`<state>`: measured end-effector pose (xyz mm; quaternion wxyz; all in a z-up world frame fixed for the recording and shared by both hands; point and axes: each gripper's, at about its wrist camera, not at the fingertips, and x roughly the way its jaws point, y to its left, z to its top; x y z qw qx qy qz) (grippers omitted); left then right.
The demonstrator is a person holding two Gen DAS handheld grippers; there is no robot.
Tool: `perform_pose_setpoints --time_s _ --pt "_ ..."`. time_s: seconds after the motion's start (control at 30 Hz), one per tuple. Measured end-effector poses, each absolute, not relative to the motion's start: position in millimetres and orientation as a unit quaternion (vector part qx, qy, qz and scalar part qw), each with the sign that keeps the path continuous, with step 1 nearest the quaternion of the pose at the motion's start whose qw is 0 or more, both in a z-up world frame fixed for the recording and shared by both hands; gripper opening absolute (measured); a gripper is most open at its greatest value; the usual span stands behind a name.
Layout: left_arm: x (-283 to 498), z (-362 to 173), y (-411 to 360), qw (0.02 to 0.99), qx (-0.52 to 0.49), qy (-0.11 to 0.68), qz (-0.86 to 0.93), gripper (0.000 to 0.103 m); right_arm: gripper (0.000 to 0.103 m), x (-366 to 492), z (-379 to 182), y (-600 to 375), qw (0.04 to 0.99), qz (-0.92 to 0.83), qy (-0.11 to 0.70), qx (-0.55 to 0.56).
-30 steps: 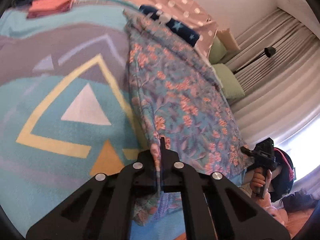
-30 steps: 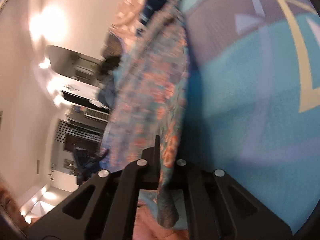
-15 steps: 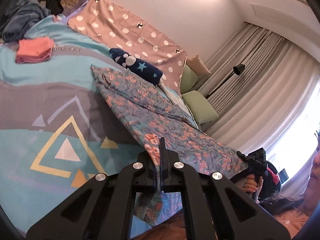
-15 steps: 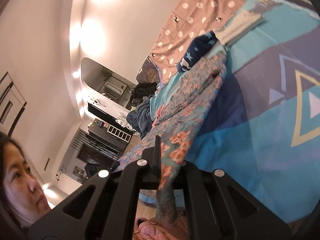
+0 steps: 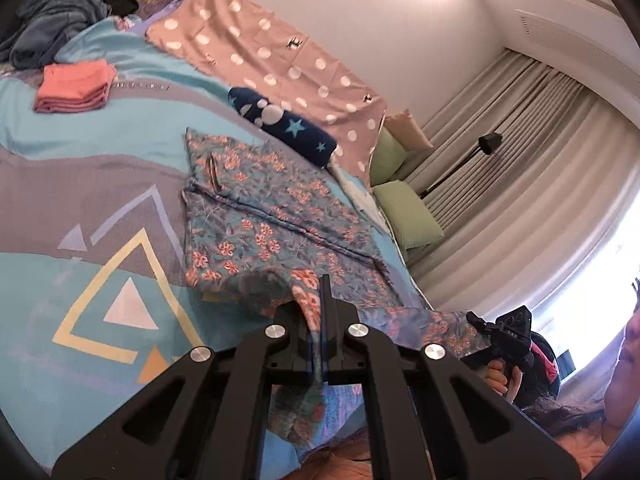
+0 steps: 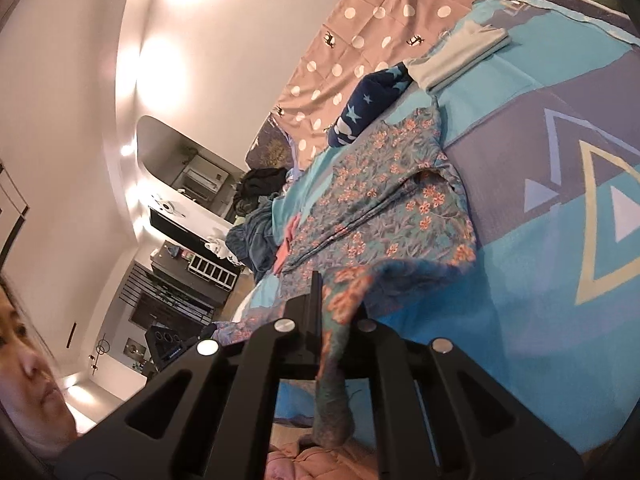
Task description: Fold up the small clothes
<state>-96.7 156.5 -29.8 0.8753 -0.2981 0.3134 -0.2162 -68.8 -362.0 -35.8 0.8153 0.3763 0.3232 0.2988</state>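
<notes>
A blue floral garment (image 5: 280, 216) with orange flowers lies spread on the bed, its far part flat and its near edge lifted. My left gripper (image 5: 318, 308) is shut on one near corner of it. My right gripper (image 6: 326, 300) is shut on the other near corner; it also shows in the left wrist view (image 5: 508, 340) at the lower right. The garment (image 6: 384, 216) sags between the two grippers. Cloth hangs down through both pairs of fingers.
The bed has a turquoise and grey blanket (image 5: 92, 184) with triangles. A folded pink cloth (image 5: 74, 86) lies far left, a navy star roll (image 5: 284, 128) behind the garment, a folded grey cloth (image 6: 456, 58), green pillows (image 5: 408, 212), a dark clothes pile (image 5: 48, 24).
Both grippers have come down and back with the garment. It hung stretched upright a second ago and now lies mostly flat on the bed.
</notes>
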Motion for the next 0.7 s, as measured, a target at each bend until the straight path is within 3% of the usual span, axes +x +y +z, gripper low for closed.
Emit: perform_pose_setpoints --time_s 0.7 --pt "-8.6 2.4 158.9 0.881 -0.306 0.297 -0.206 0.002 0.005 27.7 -6.8 -362.5 0.827 0.301 0.291 0.375"
